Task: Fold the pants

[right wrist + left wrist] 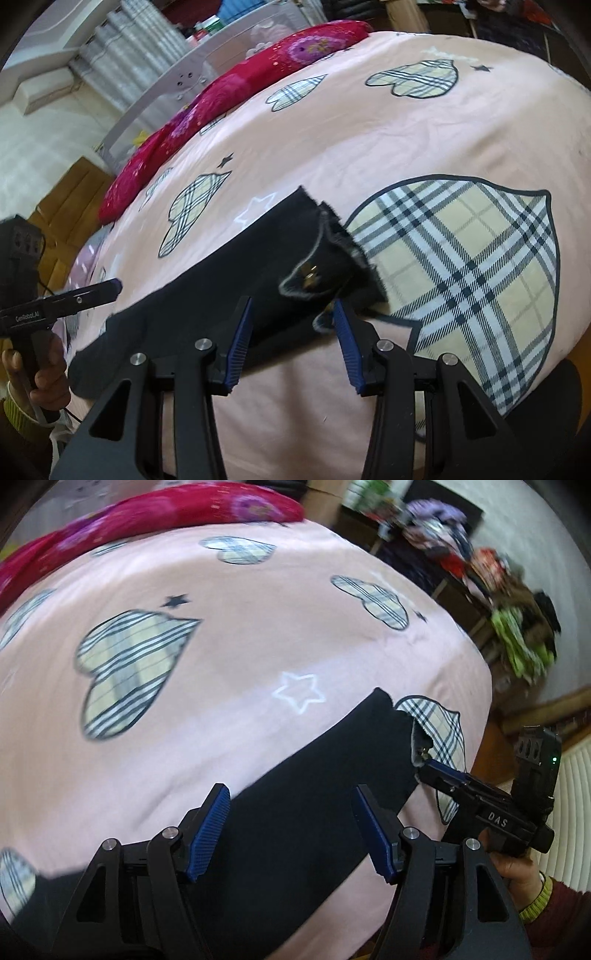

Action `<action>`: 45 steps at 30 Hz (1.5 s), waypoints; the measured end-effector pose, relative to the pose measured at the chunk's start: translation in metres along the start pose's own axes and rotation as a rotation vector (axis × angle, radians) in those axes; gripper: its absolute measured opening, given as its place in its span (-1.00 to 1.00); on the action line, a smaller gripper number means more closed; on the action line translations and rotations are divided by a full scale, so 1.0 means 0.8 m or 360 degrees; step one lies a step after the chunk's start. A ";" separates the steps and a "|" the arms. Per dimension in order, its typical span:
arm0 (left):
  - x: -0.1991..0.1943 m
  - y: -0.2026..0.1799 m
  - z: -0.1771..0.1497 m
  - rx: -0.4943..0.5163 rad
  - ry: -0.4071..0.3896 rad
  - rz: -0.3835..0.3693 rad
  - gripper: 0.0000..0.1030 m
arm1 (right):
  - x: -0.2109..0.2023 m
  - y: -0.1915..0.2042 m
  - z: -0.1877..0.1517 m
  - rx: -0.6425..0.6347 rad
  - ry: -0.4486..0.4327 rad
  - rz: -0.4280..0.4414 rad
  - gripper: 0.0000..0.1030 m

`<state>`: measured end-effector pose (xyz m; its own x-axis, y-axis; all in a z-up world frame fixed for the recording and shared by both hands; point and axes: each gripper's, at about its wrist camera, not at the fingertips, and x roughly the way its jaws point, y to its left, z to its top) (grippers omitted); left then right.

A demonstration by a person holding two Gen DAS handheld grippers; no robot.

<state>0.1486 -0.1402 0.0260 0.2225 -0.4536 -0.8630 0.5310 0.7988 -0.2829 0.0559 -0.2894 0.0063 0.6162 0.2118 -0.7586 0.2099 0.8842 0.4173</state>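
Black pants are lying across the pink bedsheet, the left gripper hovering wide open, the right gripper half-spread, seemingly gripping nothing.

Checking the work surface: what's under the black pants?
The black pants lie on a pink bedsheet printed with plaid hearts; one large plaid heart shows right beside the frayed hem. Whatever part of the print sits directly beneath the fabric is covered.
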 end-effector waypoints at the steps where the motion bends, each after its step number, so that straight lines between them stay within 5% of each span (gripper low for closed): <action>1: 0.010 -0.005 0.010 0.0029 0.0033 -0.0017 0.35 | 0.003 -0.004 0.003 0.0021 -0.0003 0.0010 -0.10; 7: 0.055 -0.036 0.047 0.0153 0.0149 -0.0046 0.35 | 0.018 -0.023 0.011 0.0127 0.0004 0.0108 -0.15; 10: 0.069 -0.050 0.057 0.0211 0.0192 -0.0068 0.35 | 0.021 -0.029 0.013 0.0134 -0.0004 0.0130 -0.76; 15: 0.098 -0.073 0.070 0.0288 0.0271 -0.0097 0.35 | 0.004 -0.036 0.008 0.0107 -0.0044 0.0156 -0.84; 22: 0.139 -0.097 0.070 0.0389 0.0369 -0.0093 0.35 | -0.006 -0.051 -0.002 0.0128 0.0010 0.0147 -0.81; 27: 0.162 -0.105 0.068 0.0450 0.0414 -0.0073 0.35 | -0.011 -0.048 0.002 0.0110 -0.0049 0.0012 -0.38; 31: 0.182 -0.101 0.073 0.0410 0.0441 -0.0108 0.35 | -0.014 -0.058 -0.003 0.0123 -0.0050 -0.0050 -0.21; 36: 0.189 -0.102 0.081 0.0404 0.0454 -0.0196 0.30 | -0.005 -0.071 -0.005 0.0254 -0.0036 0.0119 -0.20; 41: 0.192 -0.104 0.080 0.0451 0.0461 -0.0295 -0.06 | 0.012 -0.072 -0.011 0.0298 0.0002 0.0228 -0.23; 45: 0.187 -0.107 0.078 0.0460 0.0452 -0.0370 -0.58 | 0.017 -0.075 -0.015 0.0320 0.0022 0.0278 -0.58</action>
<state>0.1878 -0.3010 -0.0524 -0.1408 -0.4492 -0.8823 0.7551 0.5276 -0.3891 0.0426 -0.3351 -0.0347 0.6462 0.3608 -0.6725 0.2485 0.7337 0.6324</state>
